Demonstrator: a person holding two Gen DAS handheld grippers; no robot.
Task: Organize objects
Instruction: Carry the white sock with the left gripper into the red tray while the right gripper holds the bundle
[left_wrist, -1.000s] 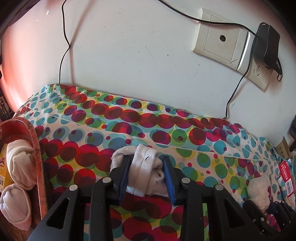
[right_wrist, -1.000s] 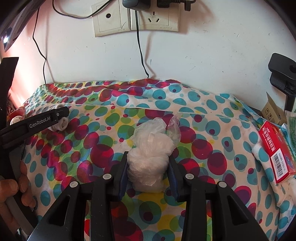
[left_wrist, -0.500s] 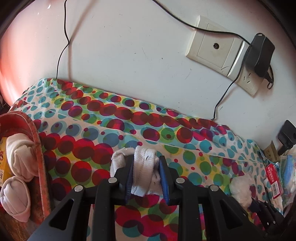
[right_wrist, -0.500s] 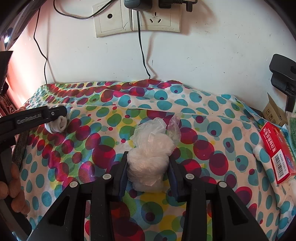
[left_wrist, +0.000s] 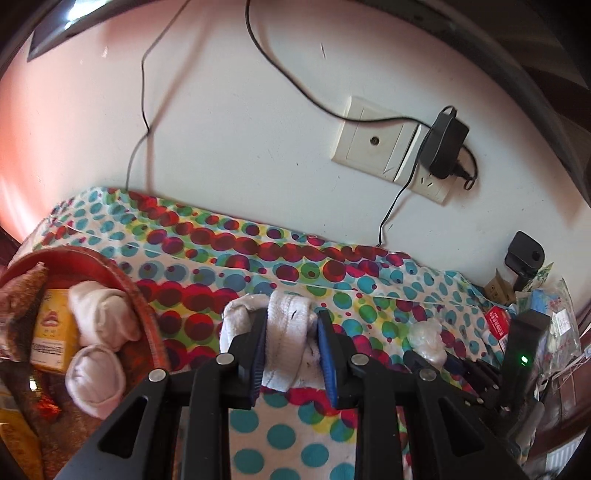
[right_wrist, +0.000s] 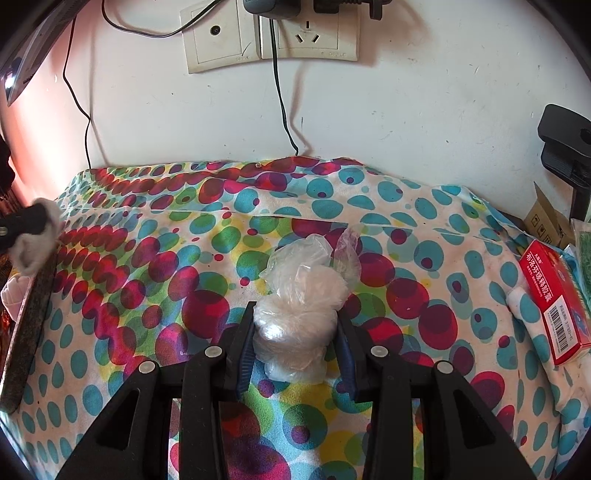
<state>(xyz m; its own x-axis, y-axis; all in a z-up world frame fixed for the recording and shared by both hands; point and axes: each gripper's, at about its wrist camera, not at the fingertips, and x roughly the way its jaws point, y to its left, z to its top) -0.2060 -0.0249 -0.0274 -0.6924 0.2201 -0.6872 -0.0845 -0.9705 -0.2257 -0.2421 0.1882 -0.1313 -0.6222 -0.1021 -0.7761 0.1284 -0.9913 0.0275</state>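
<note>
My left gripper (left_wrist: 291, 350) is shut on a rolled white sock (left_wrist: 284, 332), held up above the dotted cloth (left_wrist: 295, 269). To its left stands a red basket (left_wrist: 142, 306) holding two more rolled socks (left_wrist: 99, 314) and a yellow box (left_wrist: 53, 332). In the right wrist view my right gripper (right_wrist: 295, 332) is shut on a clear plastic bag (right_wrist: 301, 295) of white stuff that rests on the cloth (right_wrist: 147, 258). The left gripper with its sock (right_wrist: 35, 236) shows at the far left there, above the basket rim (right_wrist: 26, 325).
A wall with sockets (right_wrist: 269, 33), a plugged adapter (left_wrist: 443, 144) and hanging cables (right_wrist: 282, 99) runs along the back. A red carton (right_wrist: 554, 299), cardboard pieces (right_wrist: 546, 218) and a black stand (right_wrist: 569, 147) crowd the right edge.
The left gripper has squeezed tighter on the sock and lifted it off the cloth toward the basket. The right gripper and its bag have stayed put.
</note>
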